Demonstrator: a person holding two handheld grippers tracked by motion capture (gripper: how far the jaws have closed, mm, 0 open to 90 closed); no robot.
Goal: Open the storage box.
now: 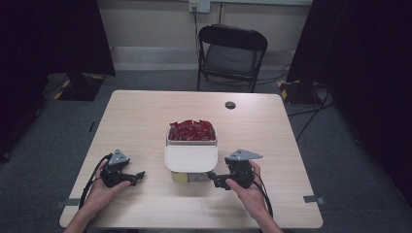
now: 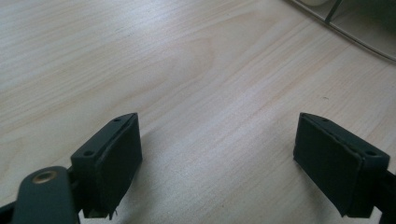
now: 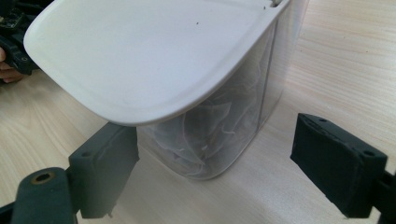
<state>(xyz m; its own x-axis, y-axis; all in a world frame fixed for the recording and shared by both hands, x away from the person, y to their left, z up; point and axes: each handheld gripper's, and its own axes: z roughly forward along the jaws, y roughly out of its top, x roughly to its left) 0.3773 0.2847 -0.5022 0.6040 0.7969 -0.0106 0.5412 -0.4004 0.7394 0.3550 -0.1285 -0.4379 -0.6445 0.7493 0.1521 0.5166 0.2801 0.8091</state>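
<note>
A clear plastic box (image 1: 191,158) stands at the table's middle; its back half is heaped with red packets (image 1: 191,130) and a white lid (image 1: 190,158) covers its front half. My left gripper (image 1: 140,176) rests on the table left of the box, open, with bare wood between its jaws in the left gripper view (image 2: 217,154). My right gripper (image 1: 212,178) sits right of the box, open, pointing at its near corner. In the right gripper view (image 3: 215,163) the white lid (image 3: 144,51) overhangs the clear wall (image 3: 219,135), with pale sachets inside.
The wooden table (image 1: 145,111) has a dark cable hole (image 1: 230,105) near its far edge. A black folding chair (image 1: 231,53) stands behind the table. Dark curtains hang on both sides. Cables trail from both grippers toward the near edge.
</note>
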